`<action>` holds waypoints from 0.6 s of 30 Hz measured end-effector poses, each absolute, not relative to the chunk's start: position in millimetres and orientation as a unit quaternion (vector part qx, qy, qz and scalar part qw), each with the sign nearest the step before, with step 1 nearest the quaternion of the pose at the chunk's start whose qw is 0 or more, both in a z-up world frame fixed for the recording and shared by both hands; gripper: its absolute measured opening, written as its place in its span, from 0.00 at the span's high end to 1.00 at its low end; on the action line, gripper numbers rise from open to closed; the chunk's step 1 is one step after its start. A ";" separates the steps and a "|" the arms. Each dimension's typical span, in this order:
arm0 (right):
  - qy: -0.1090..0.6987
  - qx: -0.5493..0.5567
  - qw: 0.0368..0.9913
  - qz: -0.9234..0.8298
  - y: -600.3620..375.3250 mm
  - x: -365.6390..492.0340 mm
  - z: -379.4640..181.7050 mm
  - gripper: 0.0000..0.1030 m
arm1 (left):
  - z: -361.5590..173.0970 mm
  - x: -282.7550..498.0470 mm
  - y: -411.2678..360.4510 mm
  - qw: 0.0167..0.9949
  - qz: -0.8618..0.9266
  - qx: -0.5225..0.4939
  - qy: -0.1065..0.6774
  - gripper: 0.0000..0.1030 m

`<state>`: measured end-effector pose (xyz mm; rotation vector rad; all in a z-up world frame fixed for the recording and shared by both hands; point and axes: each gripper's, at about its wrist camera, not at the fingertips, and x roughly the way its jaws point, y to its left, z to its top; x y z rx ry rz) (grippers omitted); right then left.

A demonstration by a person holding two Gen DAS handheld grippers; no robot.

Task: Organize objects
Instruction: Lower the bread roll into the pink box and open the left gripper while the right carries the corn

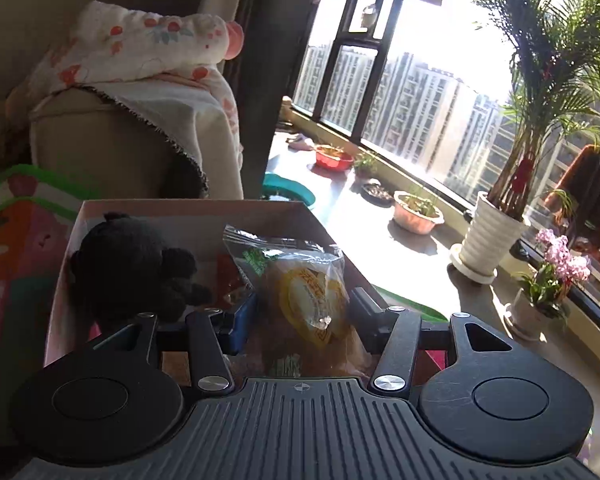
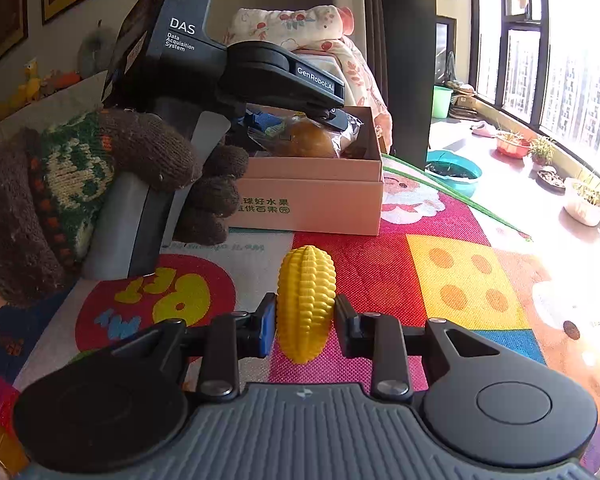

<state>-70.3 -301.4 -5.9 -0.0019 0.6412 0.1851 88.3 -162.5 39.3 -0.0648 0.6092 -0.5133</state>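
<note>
lowering bagged bread into the box between spread left gripper, right gripper about to pinch the toy corn mid-mat, boxing next.

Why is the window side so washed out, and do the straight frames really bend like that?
Left wrist view: sunlight blows out the window, and the cardboard box interior sits in shadow. Right wrist view: glare bleaches the play mat at right; the toy corn stays sharp. Both views: fisheye curves the frames.
</note>
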 end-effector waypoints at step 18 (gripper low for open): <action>0.313 -0.007 0.946 0.087 -299.4 -61.0 4.7 0.71 | 57.4 -5.1 -75.3 0.930 -0.258 -0.023 0.259 0.46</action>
